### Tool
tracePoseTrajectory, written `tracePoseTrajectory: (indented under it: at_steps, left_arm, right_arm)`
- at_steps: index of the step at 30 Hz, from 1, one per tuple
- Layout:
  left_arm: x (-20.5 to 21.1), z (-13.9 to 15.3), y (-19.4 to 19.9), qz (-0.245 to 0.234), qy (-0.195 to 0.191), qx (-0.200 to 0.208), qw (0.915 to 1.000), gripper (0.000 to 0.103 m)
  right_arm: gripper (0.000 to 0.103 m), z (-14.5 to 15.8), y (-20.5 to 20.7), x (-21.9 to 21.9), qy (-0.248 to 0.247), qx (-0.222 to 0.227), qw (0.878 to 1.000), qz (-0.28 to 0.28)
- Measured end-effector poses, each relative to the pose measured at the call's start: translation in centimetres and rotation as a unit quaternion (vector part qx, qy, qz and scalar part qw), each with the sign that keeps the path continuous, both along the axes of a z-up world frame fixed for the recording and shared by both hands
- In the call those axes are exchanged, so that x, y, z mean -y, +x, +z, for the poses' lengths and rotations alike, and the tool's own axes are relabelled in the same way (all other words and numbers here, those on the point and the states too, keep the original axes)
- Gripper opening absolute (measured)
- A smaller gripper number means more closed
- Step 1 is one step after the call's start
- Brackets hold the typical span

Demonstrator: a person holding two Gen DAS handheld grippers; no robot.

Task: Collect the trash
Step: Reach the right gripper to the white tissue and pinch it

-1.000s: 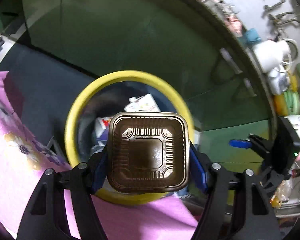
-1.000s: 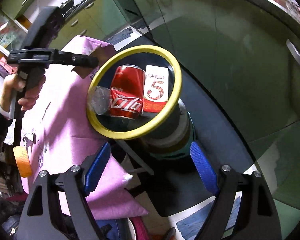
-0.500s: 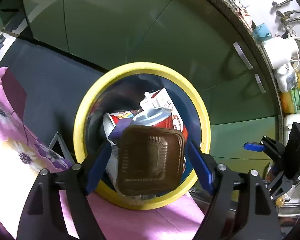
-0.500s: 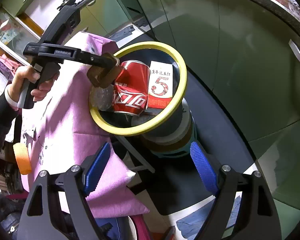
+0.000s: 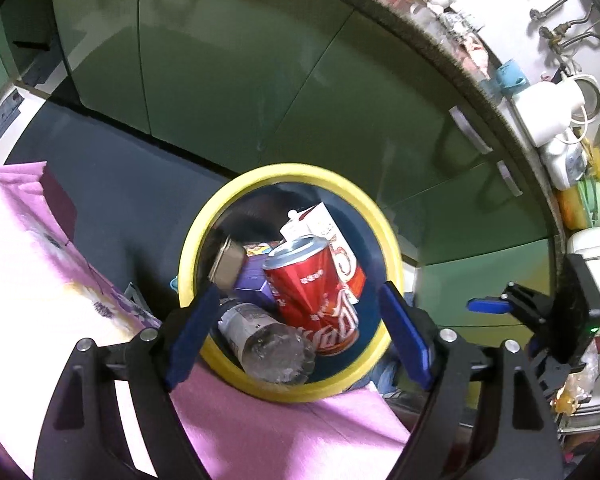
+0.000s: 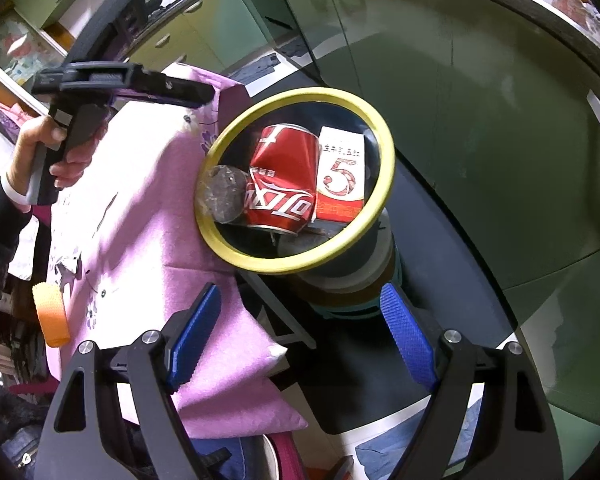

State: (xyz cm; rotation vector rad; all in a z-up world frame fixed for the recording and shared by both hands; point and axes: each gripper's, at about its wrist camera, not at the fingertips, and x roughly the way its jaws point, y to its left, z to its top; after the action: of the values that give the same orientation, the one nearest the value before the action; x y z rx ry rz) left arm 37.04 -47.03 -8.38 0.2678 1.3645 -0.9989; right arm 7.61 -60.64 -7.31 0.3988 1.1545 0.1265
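- Left gripper (image 5: 300,334): the jaws stand wide apart and have just been opening; nothing lies between the blue pads (image 5: 190,338). It hangs above the near rim of the bin and points steeply down into it.
- Right gripper (image 6: 300,338): the jaws are spread wide and hold nothing. It hangs on the near side of the bin, over the edge of the pink cloth and the dark floor mat (image 6: 452,264).
- Bin (image 5: 216,216): round, with a yellow rim, standing just beside the pink flowered cloth (image 5: 28,264) and in front of the green cabinet doors (image 5: 228,80).
- Brown plastic tray (image 5: 228,266): inside the bin at its left wall, tilted on edge, apart from both grippers.
- Red drink can (image 5: 314,300): dented, lying in the middle of the bin, its top end pointing away.
- Clear plastic bottle (image 5: 266,344): lying at the near side of the bin, touching the can.
- White and red carton (image 6: 342,174): marked with a large 5, just right of the can in the right wrist view.
- Purple packet (image 5: 256,282): between the tray and the can.
- A hand (image 6: 56,152) in a dark sleeve grips the handle of the left gripper, seen at far left in the right wrist view.
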Motion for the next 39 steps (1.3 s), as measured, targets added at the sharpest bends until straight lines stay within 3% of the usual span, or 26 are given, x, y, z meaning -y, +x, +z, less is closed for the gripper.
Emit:
tracePoseTrajectory:
  at_steps: [5,12,15,18,20,25,30,34,39]
  left_arm:
    - [-2.5,5.5,-2.6,-0.005,-0.026,0.041,0.9988,0.077]
    - [-12.6,13.3,-9.2,0.056,-0.068,0.112,0.9898,0.084]
    - [-18.6,15.4,-12.0,0.106,-0.079,0.155,0.979,0.086]
    - [-25.4,16.9,-14.9,0.17,-0.081,0.199,0.9616,0.089]
    - [-29.7,17.2,-16.5,0.217,-0.079,0.217,0.9484,0.089]
    - [-38.1,15.4,-20.3,0.306,-0.058,0.24,0.9194,0.089]
    - [-43.1,13.0,-24.0,0.356,-0.055,0.235,0.9025,0.089]
    - [-45.2,11.3,-26.7,0.386,-0.049,0.241,0.8893,0.09]
    - [-46.9,9.9,-28.6,0.408,-0.054,0.246,0.8777,0.091]
  right_arm:
    - [0.081,1.1,-0.1,-0.9,0.001,0.013,1.0,0.011]
    - [0.081,3.4,0.8,-5.1,-0.001,0.046,0.997,0.065]
    - [0.081,3.9,2.4,-8.7,-0.003,0.054,0.992,0.111]
    - [0.082,4.4,4.8,-13.3,-0.005,0.065,0.985,0.163]
    - [0.083,4.8,6.5,-16.9,-0.009,0.075,0.976,0.203]
    - [0.084,4.7,11.0,-26.8,-0.048,0.111,0.942,0.313]
    - [0.084,2.3,16.5,-35.0,-0.106,0.104,0.918,0.369]
    - [0.089,0.4,19.2,-38.1,-0.143,0.085,0.904,0.393]
    - [0.089,-1.4,20.8,-39.4,-0.163,0.061,0.903,0.393]
